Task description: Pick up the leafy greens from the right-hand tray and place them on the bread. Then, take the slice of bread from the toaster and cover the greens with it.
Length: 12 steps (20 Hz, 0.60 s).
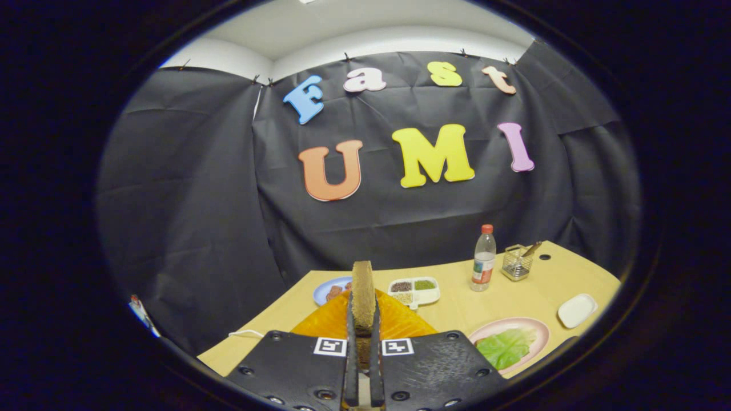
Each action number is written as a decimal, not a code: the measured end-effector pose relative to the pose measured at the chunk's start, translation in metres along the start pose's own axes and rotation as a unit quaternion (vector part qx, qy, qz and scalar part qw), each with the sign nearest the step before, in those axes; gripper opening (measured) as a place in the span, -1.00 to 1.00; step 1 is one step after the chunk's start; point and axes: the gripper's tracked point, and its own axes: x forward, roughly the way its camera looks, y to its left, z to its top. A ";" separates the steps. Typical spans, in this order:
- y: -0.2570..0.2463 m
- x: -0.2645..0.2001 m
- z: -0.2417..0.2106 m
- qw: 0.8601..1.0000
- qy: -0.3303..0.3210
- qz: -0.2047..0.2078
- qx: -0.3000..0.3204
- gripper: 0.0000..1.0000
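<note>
My gripper (363, 334) is shut on a slice of bread (362, 294), which stands on edge between the fingers and sticks up above them. A leaf of greens (505, 347) lies on a pink plate (537, 328), to the right of the fingers. An orange surface (400, 322) lies just beyond the fingers, largely hidden by the gripper body and the held slice. What it carries is hidden.
On the yellow table (457, 308) stand a blue plate with brown food (331, 290), a white divided tray of grains (414, 290), a clear bottle with a red cap (484, 260), a wire basket (517, 262) and a small white dish (577, 310).
</note>
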 end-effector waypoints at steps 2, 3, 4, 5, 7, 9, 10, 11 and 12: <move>-0.013 -0.009 0.015 1.000 -0.015 -0.008 0.000 -0.85; -0.022 -0.014 0.021 1.000 -0.022 -0.014 -0.002 -0.85; -0.033 -0.015 0.022 0.999 -0.026 -0.021 -0.004 -0.85; -0.045 -0.017 0.022 0.999 -0.027 -0.029 -0.002 -0.85; -0.075 -0.021 0.020 0.998 -0.027 -0.050 0.002 -0.85; -0.100 -0.025 0.012 0.998 -0.023 -0.065 -0.004 -0.85; -0.111 -0.026 0.005 0.997 -0.018 -0.072 -0.006 -0.85; -0.123 -0.028 -0.005 0.997 -0.013 -0.078 -0.004 -0.85; -0.135 -0.026 -0.014 0.997 -0.006 -0.083 0.001 -0.85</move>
